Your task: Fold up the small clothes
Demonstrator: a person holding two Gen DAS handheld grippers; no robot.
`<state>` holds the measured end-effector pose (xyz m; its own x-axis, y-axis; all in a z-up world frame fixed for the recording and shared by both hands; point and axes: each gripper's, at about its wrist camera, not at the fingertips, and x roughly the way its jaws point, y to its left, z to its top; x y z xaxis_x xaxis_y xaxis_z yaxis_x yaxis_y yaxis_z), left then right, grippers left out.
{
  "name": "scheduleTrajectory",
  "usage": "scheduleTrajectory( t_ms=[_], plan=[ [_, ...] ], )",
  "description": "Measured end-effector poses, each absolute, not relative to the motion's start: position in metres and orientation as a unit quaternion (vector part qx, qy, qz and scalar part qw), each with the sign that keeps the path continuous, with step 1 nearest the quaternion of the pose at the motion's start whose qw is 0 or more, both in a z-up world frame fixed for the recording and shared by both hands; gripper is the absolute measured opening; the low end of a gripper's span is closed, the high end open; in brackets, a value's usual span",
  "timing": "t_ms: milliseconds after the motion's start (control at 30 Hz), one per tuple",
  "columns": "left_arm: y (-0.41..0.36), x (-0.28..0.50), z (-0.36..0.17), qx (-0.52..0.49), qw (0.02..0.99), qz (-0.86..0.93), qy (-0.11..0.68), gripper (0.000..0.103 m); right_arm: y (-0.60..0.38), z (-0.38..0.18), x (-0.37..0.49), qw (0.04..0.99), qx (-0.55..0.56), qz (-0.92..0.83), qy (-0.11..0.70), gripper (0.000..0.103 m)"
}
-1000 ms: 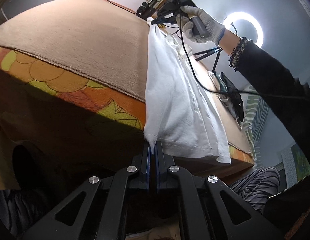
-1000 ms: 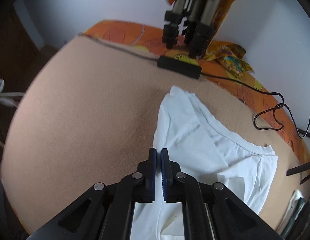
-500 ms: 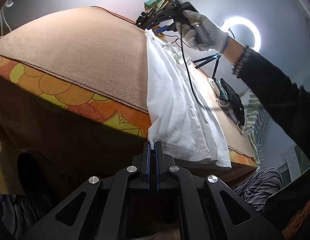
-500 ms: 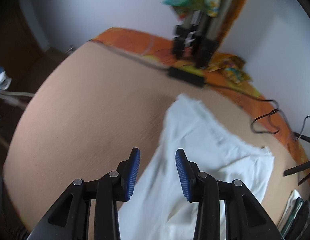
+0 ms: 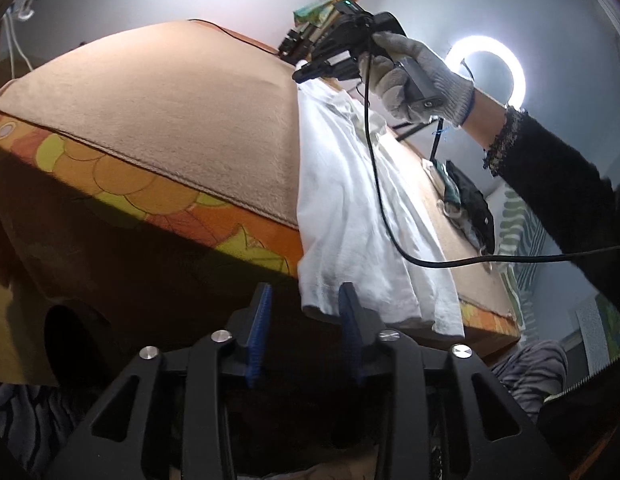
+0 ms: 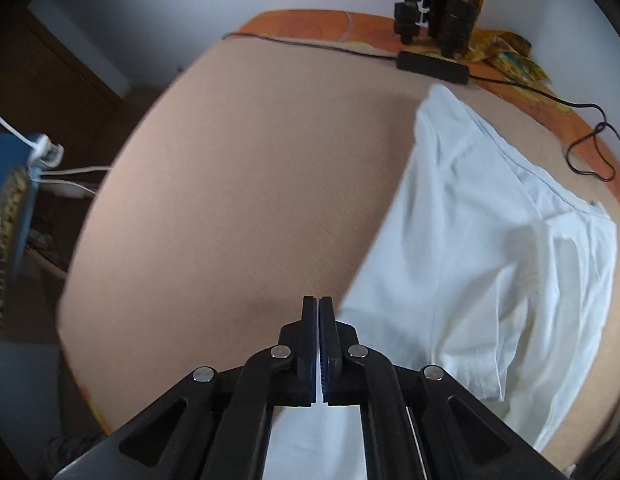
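Observation:
A white t-shirt (image 5: 349,200) lies along the tan blanket-covered table (image 5: 170,120), its hem hanging over the near edge. My left gripper (image 5: 304,304) is open just below that hem, which hangs between the blue pads. In the right wrist view the shirt (image 6: 489,240) lies spread at the right. My right gripper (image 6: 317,312) is shut and empty, above the blanket just left of the shirt's edge. In the left wrist view it (image 5: 306,76) is held by a gloved hand above the shirt's far end.
An orange patterned cloth (image 5: 130,188) borders the table under the blanket. A tripod (image 6: 433,8), a black power strip (image 6: 431,66) and cables (image 6: 589,152) stand at the far edge. A ring light (image 5: 483,68) glows at the right. Dark items (image 5: 465,200) lie beyond the shirt.
My left gripper has opened and let go of the hem. My right gripper opened, let go of the shirt's far end, moved left off it and shut again.

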<state>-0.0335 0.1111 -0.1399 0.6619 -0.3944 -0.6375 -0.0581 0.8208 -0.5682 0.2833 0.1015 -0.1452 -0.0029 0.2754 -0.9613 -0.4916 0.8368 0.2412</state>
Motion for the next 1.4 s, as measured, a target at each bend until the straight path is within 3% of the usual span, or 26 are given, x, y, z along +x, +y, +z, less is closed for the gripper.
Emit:
scheduleTrajectory(
  t_ms=[67,100,133,333,367,400,433,500,600,667,733,800,900,967,1000,1233,1400],
  plan=[
    [0.112,-0.031,-0.143,-0.289,0.863,-0.092,0.405,0.04,0.097,-0.138,0.281,0.711,-0.095,0.266,0.644,0.009],
    [0.112,-0.028,-0.148,-0.3,0.855,-0.094,0.413,0.04,0.096,-0.135,0.277,0.709,-0.1,0.27,0.643,0.031],
    [0.113,-0.025,-0.151,-0.31,0.849,-0.099,0.416,0.04,0.093,-0.132,0.271,0.708,-0.104,0.275,0.642,0.036],
    [0.107,-0.02,-0.158,-0.329,0.835,-0.13,0.421,0.037,0.091,-0.145,0.231,0.674,-0.168,0.277,0.664,0.033],
    [0.106,-0.019,-0.159,-0.334,0.833,-0.133,0.421,0.03,0.092,-0.151,0.225,0.67,-0.181,0.275,0.666,0.03],
    [0.108,-0.018,-0.163,-0.35,0.825,-0.141,0.422,0.02,0.093,-0.155,0.22,0.669,-0.188,0.272,0.665,0.019],
    [0.11,-0.017,-0.166,-0.361,0.818,-0.148,0.423,0.0,0.093,-0.157,0.217,0.672,-0.186,0.27,0.664,0.014],
    [0.117,-0.02,-0.17,-0.39,0.807,-0.154,0.416,0.002,0.093,-0.157,0.215,0.681,-0.153,0.283,0.658,0.006],
    [0.124,-0.026,-0.162,-0.383,0.819,-0.138,0.405,0.002,0.089,-0.16,0.216,0.67,-0.056,0.32,0.667,0.005],
    [0.122,-0.03,-0.154,-0.365,0.828,-0.134,0.403,0.002,0.082,-0.152,0.212,0.684,-0.044,0.322,0.653,0.01],
    [0.118,-0.035,-0.143,-0.336,0.843,-0.132,0.399,0.002,0.061,-0.131,0.205,0.703,-0.029,0.33,0.629,0.027],
    [0.118,-0.038,-0.133,-0.311,0.854,-0.132,0.396,0.004,0.031,-0.107,0.192,0.736,-0.03,0.319,0.596,0.031],
    [0.117,-0.035,-0.119,-0.283,0.867,-0.122,0.391,0.017,-0.013,-0.079,0.158,0.768,-0.058,0.292,0.566,0.033],
    [0.117,-0.027,-0.113,-0.27,0.87,-0.119,0.395,0.035,-0.045,-0.07,0.133,0.785,-0.069,0.269,0.554,0.035],
    [0.117,-0.02,-0.113,-0.267,0.867,-0.116,0.405,0.038,-0.062,-0.069,0.123,0.789,-0.071,0.264,0.551,0.035],
    [0.097,0.002,-0.129,-0.244,0.838,-0.127,0.471,0.039,-0.156,-0.089,0.049,0.773,-0.033,0.225,0.593,0.036],
    [0.09,0.005,-0.136,-0.251,0.825,-0.14,0.486,0.039,-0.172,-0.106,0.02,0.756,-0.013,0.234,0.611,0.036]
  ],
)
